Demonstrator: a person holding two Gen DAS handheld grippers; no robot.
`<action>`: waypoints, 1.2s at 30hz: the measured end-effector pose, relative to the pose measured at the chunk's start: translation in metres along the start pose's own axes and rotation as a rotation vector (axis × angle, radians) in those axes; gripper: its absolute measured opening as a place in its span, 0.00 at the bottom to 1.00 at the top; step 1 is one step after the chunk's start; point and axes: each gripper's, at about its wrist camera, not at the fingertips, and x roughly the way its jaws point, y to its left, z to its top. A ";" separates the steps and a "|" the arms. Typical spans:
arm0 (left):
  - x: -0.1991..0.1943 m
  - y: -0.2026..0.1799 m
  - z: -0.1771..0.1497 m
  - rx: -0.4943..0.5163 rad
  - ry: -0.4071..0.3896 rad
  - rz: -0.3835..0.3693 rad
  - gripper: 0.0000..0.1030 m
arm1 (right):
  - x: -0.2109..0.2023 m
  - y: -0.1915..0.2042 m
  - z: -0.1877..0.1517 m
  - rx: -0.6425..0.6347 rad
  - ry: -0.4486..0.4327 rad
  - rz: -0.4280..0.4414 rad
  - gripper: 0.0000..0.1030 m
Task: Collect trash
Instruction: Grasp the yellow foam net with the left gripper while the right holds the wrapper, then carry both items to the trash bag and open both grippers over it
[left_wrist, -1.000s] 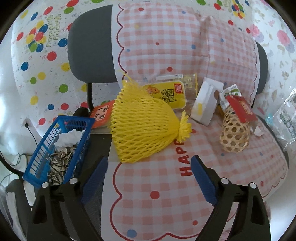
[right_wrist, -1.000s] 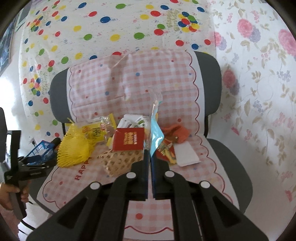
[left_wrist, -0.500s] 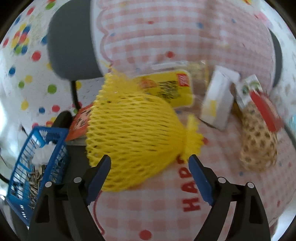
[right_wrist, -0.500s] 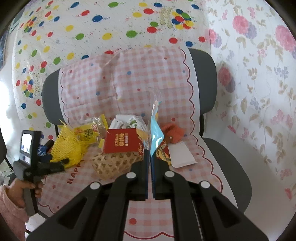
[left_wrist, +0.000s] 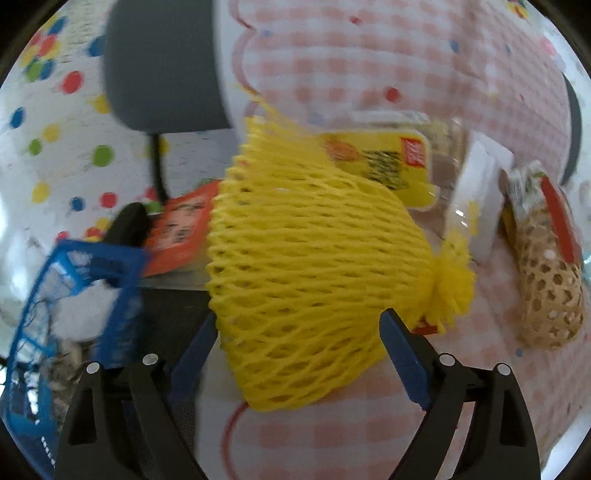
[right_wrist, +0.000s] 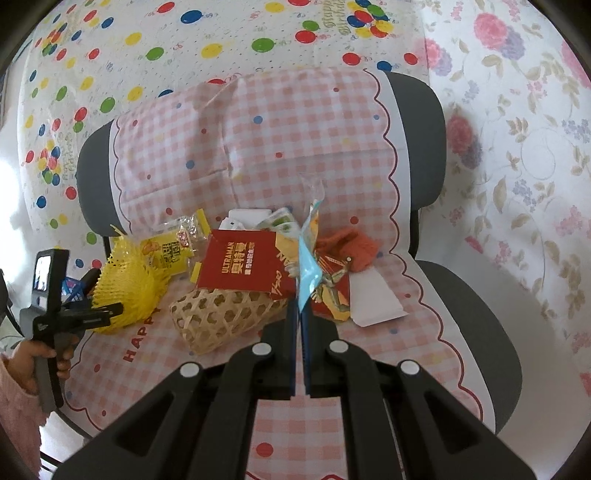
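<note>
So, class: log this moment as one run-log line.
left gripper: open, straddling yellow foam fruit net | right gripper: shut on light-blue plastic wrapper

Both grippers, left (left_wrist: 297, 334) and right (right_wrist: 298, 321), have black plastic arms with triangular cut-outs, silver screws and blue pads (left_wrist: 404, 360), while the hand (right_wrist: 44, 356) emerges from a fuzzy pink sleeve (right_wrist: 16, 413).

I saw a grey chair (right_wrist: 424, 140) draped with a pink checked cloth (right_wrist: 295, 147), a balloon-print sheet (right_wrist: 147, 48) behind it and floral fabric (right_wrist: 517, 129) to its right.
</note>
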 end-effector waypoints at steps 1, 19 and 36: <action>0.004 -0.006 0.002 0.023 0.010 -0.010 0.86 | 0.000 0.000 0.000 -0.002 0.000 -0.002 0.03; -0.084 -0.018 -0.004 0.062 -0.214 -0.113 0.10 | -0.050 0.002 -0.002 -0.013 -0.069 -0.025 0.03; -0.219 -0.137 -0.085 0.355 -0.382 -0.346 0.10 | -0.138 -0.017 -0.040 0.025 -0.117 -0.112 0.03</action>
